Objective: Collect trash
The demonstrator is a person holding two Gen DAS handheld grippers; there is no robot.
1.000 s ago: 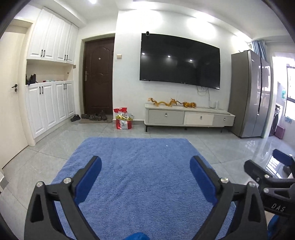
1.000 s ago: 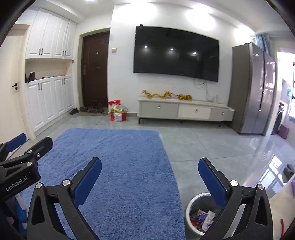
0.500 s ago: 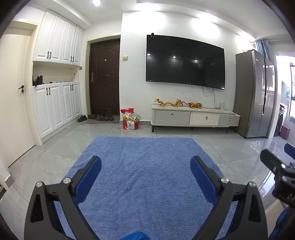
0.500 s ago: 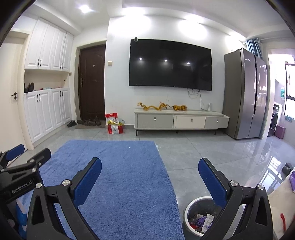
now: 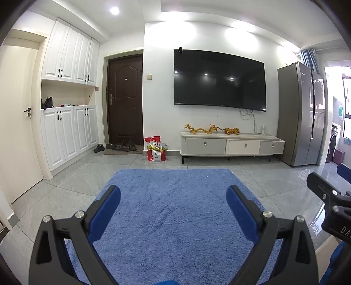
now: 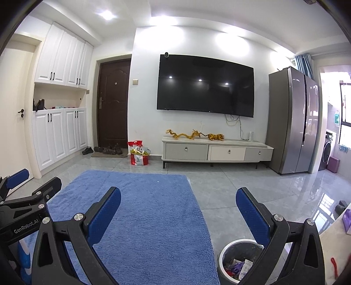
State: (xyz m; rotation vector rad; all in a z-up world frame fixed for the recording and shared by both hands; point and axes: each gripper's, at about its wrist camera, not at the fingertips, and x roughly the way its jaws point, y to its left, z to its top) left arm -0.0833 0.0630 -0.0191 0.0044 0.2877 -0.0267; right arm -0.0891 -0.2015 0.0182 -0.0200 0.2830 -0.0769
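Flanking the blue rug [image 6: 140, 210], a trash bin [image 6: 226, 256] stands right.

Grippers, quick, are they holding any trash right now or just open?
Left gripper: open, holding nothing, above the blue rug.
Right gripper: open, holding nothing; the trash bin sits below it.

Both views are bright and sharp, lit by recessed ceiling lights [image 5: 114, 10] that leave soft pools on the white wall. The dark television [image 6: 206, 85] mirrors three lamps (small white dots). Daylight glares off the glossy floor [image 6: 307, 188] at right. Straight lines bow near the dark, vignetted corners.
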